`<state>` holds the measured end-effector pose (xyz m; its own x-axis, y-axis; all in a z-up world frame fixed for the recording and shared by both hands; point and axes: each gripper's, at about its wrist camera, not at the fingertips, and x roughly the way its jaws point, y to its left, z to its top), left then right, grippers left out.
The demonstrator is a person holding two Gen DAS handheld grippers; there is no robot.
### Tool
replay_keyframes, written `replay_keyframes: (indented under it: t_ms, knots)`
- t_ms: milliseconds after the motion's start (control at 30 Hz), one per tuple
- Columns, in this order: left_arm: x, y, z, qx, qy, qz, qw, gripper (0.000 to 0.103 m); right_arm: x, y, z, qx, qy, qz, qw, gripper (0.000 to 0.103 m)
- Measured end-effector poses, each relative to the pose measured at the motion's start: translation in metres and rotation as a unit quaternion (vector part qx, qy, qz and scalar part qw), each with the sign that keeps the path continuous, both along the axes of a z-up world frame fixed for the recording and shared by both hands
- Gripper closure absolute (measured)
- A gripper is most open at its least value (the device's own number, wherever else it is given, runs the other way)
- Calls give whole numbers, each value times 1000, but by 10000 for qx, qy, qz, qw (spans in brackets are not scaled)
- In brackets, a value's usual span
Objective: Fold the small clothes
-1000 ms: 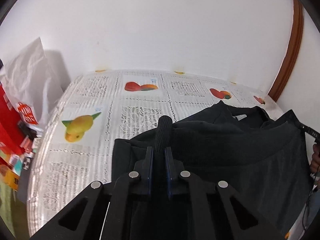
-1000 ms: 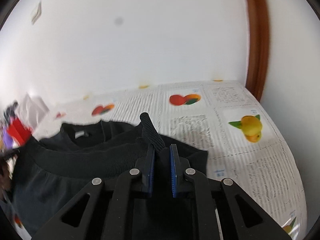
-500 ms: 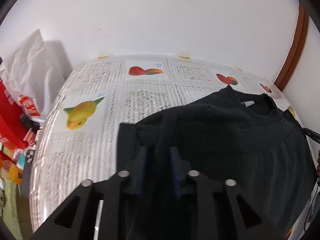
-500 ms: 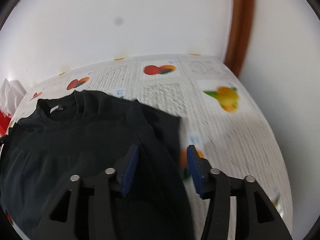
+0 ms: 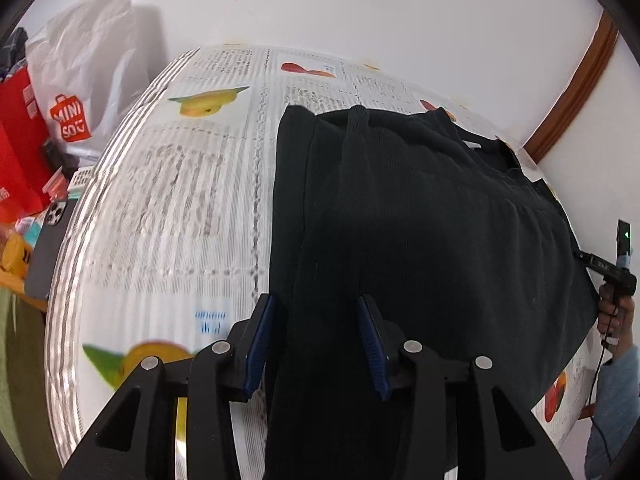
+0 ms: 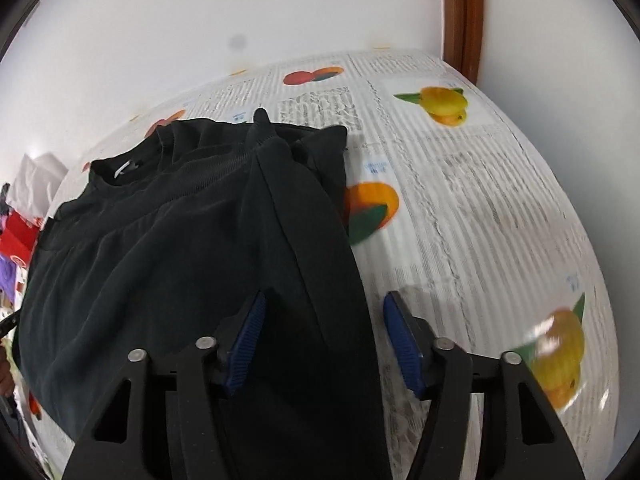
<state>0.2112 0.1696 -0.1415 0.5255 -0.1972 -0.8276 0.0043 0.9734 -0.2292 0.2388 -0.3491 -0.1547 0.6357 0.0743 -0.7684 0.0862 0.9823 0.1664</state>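
Note:
A black garment (image 5: 420, 208) lies folded on the fruit-print table cover (image 5: 180, 200), its ribbed hem laid up close to the collar. My left gripper (image 5: 315, 300) hovers over the garment's left edge. Its jaws are opening, and dark cloth lies between the blue pads without being pinched. In the right wrist view the same garment (image 6: 180, 240) covers the left half of the cover (image 6: 480, 200). My right gripper (image 6: 325, 296) straddles the garment's right edge. Its jaws are closing but stand apart, the pads clear of the cloth.
A white shopping bag (image 5: 80, 80), a red box (image 5: 16, 140) and a phone (image 5: 48, 240) crowd the table's left side. A brown door frame (image 6: 460, 12) rises at the far right corner. A person's hand (image 5: 616, 312) grips a black handle at the right.
Both grippers were shut on the ribbed hem; they have let it go and opened. The garment now lies flat, and both grippers have drawn back toward its near side.

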Motion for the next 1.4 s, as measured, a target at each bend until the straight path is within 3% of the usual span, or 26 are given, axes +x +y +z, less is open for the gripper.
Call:
replay_keyframes:
  t_ms: [67, 133, 200, 300, 400, 500, 667, 767, 967, 1167, 1267, 1400]
  knots:
    - [-3, -2, 0, 11, -68, 72, 10000, 66, 5, 12, 2, -29, -4, 236, 9997, 88]
    - [-3, -4, 0, -149, -141, 84, 9998, 94, 5, 22, 8, -425, -105, 344, 9984, 91]
    - [-1, -11, 3, -49, -208, 143, 9997, 95, 3, 17, 16, -411, -289, 319, 9982, 92]
    - [14, -25, 6, 22, -288, 60, 9996, 95, 2, 0, 31, -272, -544, 319, 9976, 92]
    - [35, -44, 9, -98, -334, -71, 9994, 95, 13, -16, 38, -473, -587, 134, 9971, 92]
    - [57, -70, 11, -28, -444, -236, 9987, 95, 26, -38, 35, -663, -539, 21, 9963, 92]
    - [84, -99, 6, -44, -448, -471, 9979, 95, 37, -82, 26, -482, -510, -354, 9969, 91]
    - [86, -109, 3, 152, -426, -516, 9976, 93, 31, -86, 18, -486, -449, -547, 9963, 90]
    - [60, -102, 9, 236, -395, -682, 9966, 84, -24, -73, 17, -756, -557, -833, 9921, 74]
    - [12, -91, 6, 293, -340, -818, 9956, 72, -89, -70, 7, -845, -480, -1067, 9895, 64]
    - [-16, -83, 3, 377, -329, -810, 9955, 70, -114, -72, 9, -789, -332, -1213, 9889, 64]
    - [-46, -69, 2, 628, -348, -656, 9953, 70, -131, -50, 25, -1197, -365, -1353, 9829, 63]
